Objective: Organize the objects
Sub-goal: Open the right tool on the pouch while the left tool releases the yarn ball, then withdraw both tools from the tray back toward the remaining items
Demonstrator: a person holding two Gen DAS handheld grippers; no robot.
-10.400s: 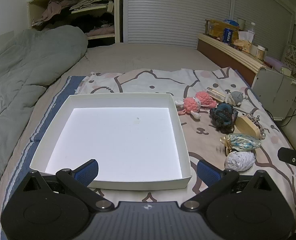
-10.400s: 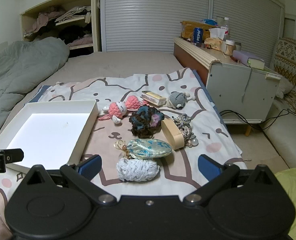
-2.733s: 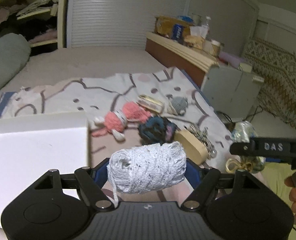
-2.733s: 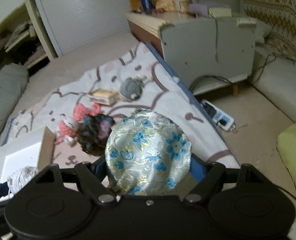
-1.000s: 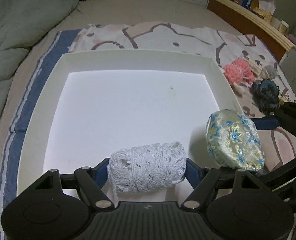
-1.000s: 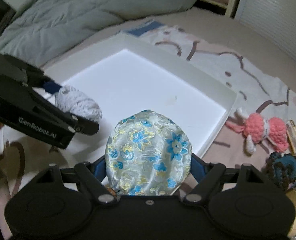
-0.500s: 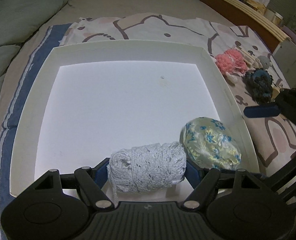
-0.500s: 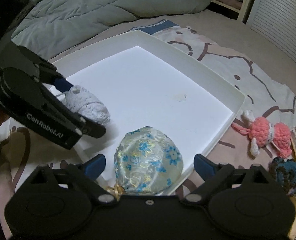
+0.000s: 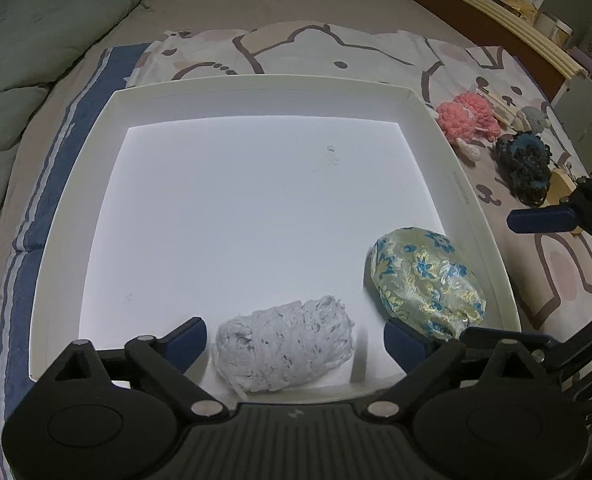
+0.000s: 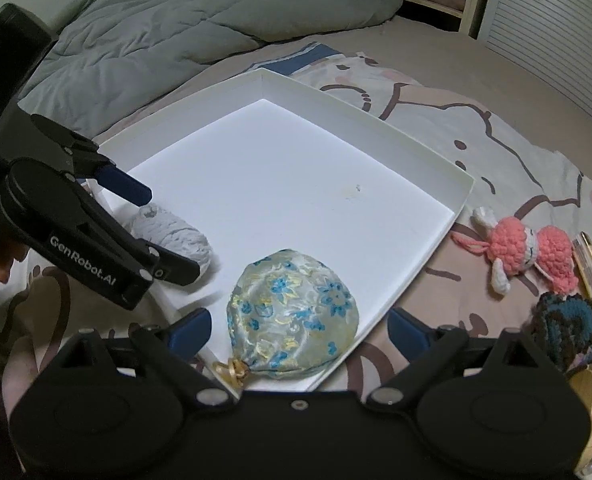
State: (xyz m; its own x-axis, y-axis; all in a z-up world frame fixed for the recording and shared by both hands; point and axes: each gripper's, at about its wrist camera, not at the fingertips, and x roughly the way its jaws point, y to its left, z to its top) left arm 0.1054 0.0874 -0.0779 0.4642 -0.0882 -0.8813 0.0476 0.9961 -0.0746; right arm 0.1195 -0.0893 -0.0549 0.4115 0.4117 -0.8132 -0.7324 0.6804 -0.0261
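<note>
Tools: left tool (image 9: 293, 336) and right tool (image 10: 298, 330) now spread, released since a second ago. One white crocheted yarn bundle (image 9: 285, 350) and one blue-flowered satin drawstring pouch (image 9: 426, 282) lie deposited in one shallow white cardboard tray (image 9: 255, 82). Beyond, on the bed: one pink crocheted bunny (image 10: 522, 248), one dark teal crocheted ball (image 9: 524, 160), uncollected.
</note>
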